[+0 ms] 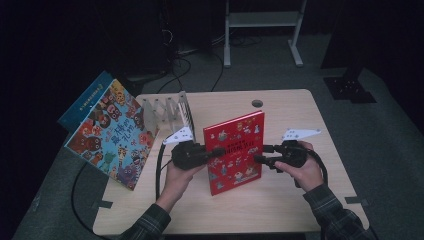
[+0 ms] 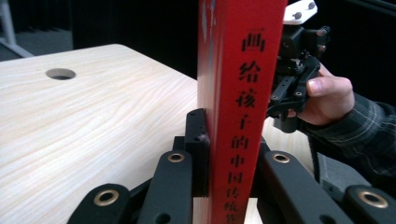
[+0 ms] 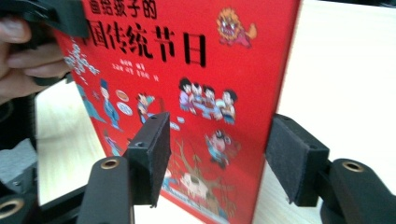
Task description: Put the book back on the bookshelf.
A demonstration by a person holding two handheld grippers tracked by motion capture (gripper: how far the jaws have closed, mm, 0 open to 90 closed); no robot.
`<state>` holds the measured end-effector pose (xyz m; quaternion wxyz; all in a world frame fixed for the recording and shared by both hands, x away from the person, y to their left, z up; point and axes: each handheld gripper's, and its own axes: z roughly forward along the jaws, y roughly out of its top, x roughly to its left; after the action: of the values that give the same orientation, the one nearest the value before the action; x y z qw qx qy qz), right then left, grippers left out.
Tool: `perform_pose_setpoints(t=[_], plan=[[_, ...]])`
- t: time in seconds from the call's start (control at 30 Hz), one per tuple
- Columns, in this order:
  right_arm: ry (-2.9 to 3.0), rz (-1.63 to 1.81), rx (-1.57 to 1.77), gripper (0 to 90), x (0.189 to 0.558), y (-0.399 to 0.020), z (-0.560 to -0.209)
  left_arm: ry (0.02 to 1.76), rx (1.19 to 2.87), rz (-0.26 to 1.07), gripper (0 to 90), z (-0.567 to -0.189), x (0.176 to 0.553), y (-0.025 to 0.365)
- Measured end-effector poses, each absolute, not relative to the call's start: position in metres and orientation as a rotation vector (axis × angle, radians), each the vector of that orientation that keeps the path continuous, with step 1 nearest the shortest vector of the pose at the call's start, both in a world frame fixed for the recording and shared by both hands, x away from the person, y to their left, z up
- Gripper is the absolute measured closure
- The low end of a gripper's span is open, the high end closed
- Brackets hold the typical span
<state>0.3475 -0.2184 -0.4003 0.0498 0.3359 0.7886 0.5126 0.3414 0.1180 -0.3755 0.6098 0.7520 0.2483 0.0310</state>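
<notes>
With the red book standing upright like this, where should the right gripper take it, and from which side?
Grip the red book at its free long edge, opposite the spine, about halfway up, coming in level from the right. It stands upright with the left gripper clamped on its spine, so that edge is the exposed thin part. The right gripper already straddles that edge, pads apart.

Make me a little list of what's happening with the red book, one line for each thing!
book: red picture book standing upright on the wooden table
left gripper: jaws shut on the book's spine
right gripper: jaws open, one on each side of the book's far edge, pads not pressing
other book: colourful picture book leaning at the table's left edge
rack: white book rack behind the left gripper
table hole: round hole near the far edge
</notes>
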Motion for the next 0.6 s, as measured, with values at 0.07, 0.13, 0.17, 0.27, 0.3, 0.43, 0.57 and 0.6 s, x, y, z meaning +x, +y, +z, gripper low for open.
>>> perform_pose_setpoints(t=[0.07,0.13,0.17,0.27,0.3,0.43,0.57,0.6], plan=[[2.4,1.534,1.034,36.6,0.348,-0.219,-0.401,0.569,1.74,0.089,79.1,-0.373,0.34,0.119],[2.395,1.521,1.043,34.8,0.349,-0.22,-0.403,0.562,1.747,0.099,79.1,-0.372,0.339,0.119],[2.389,1.515,1.045,34.5,0.349,-0.22,-0.404,0.563,1.745,0.104,79.1,-0.371,0.338,0.119],[2.37,1.49,1.059,33.3,0.349,-0.222,-0.405,0.562,1.743,0.109,79.1,-0.371,0.338,0.119],[2.366,1.481,1.062,33.3,0.349,-0.223,-0.405,0.562,1.744,0.109,79.1,-0.371,0.338,0.12],[2.363,1.454,1.074,33.0,0.349,-0.226,-0.408,0.564,1.745,0.106,79.1,-0.369,0.338,0.122],[2.356,1.421,1.077,32.9,0.349,-0.229,-0.41,0.566,1.751,0.114,79.2,-0.366,0.336,0.124],[2.351,1.411,1.085,32.7,0.349,-0.23,-0.41,0.568,1.755,0.117,79.2,-0.365,0.336,0.125]])
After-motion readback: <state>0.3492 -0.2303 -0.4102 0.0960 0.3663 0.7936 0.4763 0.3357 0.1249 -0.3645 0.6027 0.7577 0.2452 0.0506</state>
